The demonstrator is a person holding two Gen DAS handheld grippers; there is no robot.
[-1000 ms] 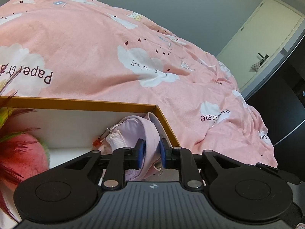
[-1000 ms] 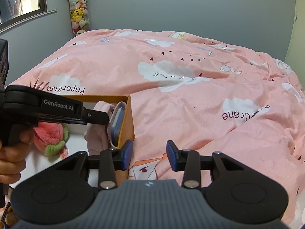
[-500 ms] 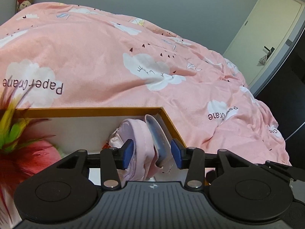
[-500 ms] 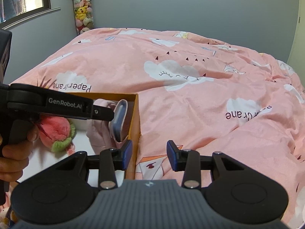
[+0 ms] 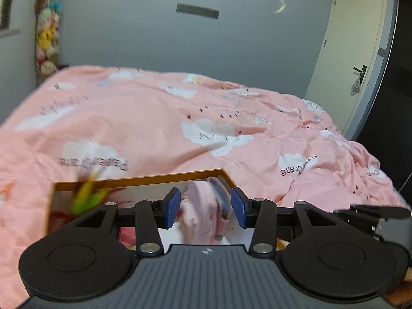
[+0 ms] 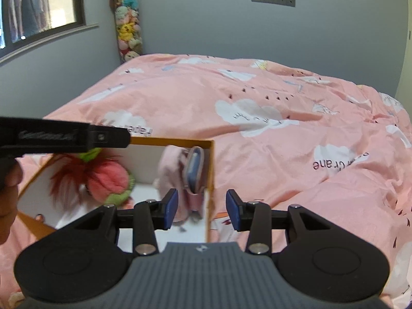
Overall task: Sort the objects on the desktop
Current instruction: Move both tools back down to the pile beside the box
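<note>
An orange-rimmed box [image 6: 180, 143] with a white inside rests on the pink bed. A pink pouch with a blue-lined flap [image 6: 194, 171] leans upright in its right corner, also seen in the left wrist view [image 5: 203, 206]. A pink plush fruit with green leaves and red tufts [image 6: 108, 180] lies at the box's left. My left gripper [image 5: 205, 207] is open and empty, above and behind the pouch. Its body shows in the right wrist view [image 6: 64, 136]. My right gripper [image 6: 201, 208] is open and empty over the box's right wall.
The pink cloud-print duvet [image 6: 283, 134] covers the bed all around the box. A hanging column of plush toys [image 6: 127, 31] stands in the far corner by a window [image 6: 38, 7]. A white door [image 5: 355, 59] is at the right.
My left gripper opened, let go of the pink pouch and pulled up and back from the box. The pouch stays leaning in the box corner. My right gripper stayed open.
</note>
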